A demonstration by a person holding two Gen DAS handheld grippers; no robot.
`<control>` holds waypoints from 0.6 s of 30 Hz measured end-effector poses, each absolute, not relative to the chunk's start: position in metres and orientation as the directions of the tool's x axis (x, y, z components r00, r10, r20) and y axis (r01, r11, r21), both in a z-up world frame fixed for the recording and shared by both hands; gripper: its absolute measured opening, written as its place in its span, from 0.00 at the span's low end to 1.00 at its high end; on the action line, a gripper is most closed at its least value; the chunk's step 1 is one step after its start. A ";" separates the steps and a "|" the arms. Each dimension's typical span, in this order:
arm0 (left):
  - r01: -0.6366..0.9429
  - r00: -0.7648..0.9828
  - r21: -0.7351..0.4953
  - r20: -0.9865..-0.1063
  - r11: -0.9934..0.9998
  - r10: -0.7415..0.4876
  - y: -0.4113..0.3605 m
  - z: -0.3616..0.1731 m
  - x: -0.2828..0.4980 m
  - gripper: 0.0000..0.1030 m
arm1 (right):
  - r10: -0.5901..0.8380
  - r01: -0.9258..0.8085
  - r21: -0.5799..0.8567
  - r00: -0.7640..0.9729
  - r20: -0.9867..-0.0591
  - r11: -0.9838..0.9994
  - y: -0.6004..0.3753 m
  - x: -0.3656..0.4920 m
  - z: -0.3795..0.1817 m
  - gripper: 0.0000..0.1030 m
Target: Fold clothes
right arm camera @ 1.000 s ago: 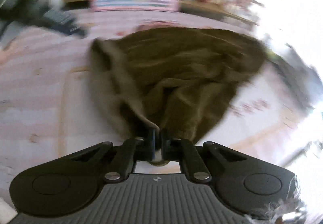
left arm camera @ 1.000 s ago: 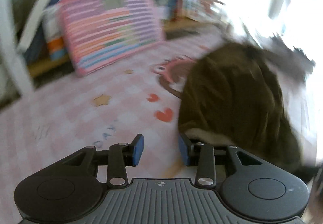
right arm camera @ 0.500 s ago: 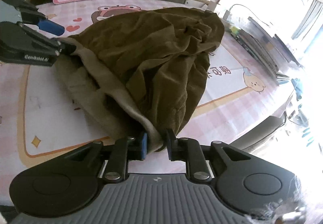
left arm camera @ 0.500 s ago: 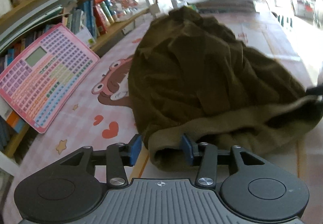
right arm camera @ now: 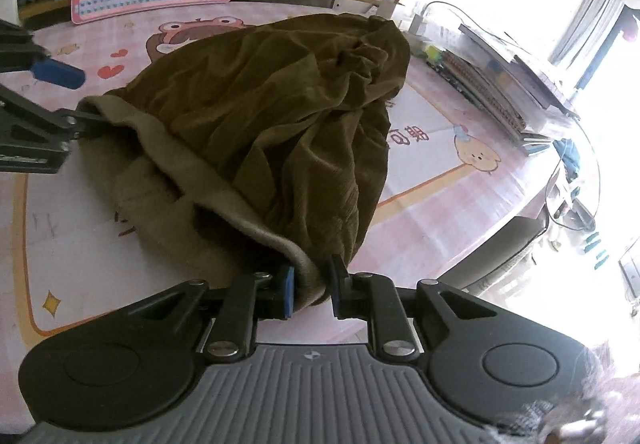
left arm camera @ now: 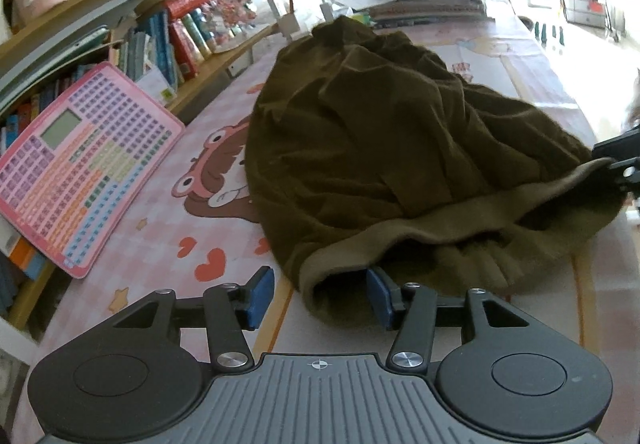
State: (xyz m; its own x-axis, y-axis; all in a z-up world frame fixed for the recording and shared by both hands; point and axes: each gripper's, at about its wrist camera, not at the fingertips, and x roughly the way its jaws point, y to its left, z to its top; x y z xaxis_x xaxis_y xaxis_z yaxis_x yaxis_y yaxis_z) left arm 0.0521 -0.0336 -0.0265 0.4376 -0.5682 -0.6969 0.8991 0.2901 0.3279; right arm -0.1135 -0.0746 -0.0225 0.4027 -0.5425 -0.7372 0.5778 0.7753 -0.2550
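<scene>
Garment (right arm camera: 280, 116) lies bunched mid-frame on the counter (right arm camera: 440, 172), unfolded; right gripper (right arm camera: 310, 290) pinches its hem, left gripper (left arm camera: 320, 298) wide around the hem.

— What's the garment (left arm camera: 380, 148) like?
— Olive-brown corduroy, bunched in a rumpled heap on the table (left arm camera: 460, 312).
— And its hem?
— A paler ribbed band (right arm camera: 224, 200) gapes open at the near edge, stretched taut along the top, with the lighter lining showing inside.
</scene>
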 end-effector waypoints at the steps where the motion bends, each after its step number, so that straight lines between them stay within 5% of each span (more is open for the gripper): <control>1: 0.891 0.454 0.337 -0.688 0.306 -0.566 -0.038 -0.028 0.053 0.49 | -0.543 0.579 -0.255 0.402 -0.737 0.774 -0.075 -0.113 -0.023 0.15; 4: 0.880 0.471 0.310 -0.661 0.360 -0.584 -0.046 -0.025 0.059 0.11 | -0.553 0.576 -0.271 0.395 -0.733 0.771 -0.073 -0.112 -0.023 0.15; 10: 0.862 0.471 0.081 -0.493 0.501 -0.731 0.011 0.033 0.072 0.07 | -0.554 0.554 -0.284 0.412 -0.723 0.782 -0.065 -0.111 -0.021 0.17; 13: 0.842 0.480 0.052 -0.525 0.536 -0.703 0.036 0.039 0.080 0.07 | -0.523 0.514 -0.263 0.468 -0.713 0.817 -0.055 -0.107 -0.015 0.07; 18: 0.771 0.489 -0.082 -0.561 0.632 -0.668 0.077 0.058 0.104 0.07 | -0.413 0.409 -0.189 0.575 -0.706 0.893 -0.036 -0.108 0.013 0.06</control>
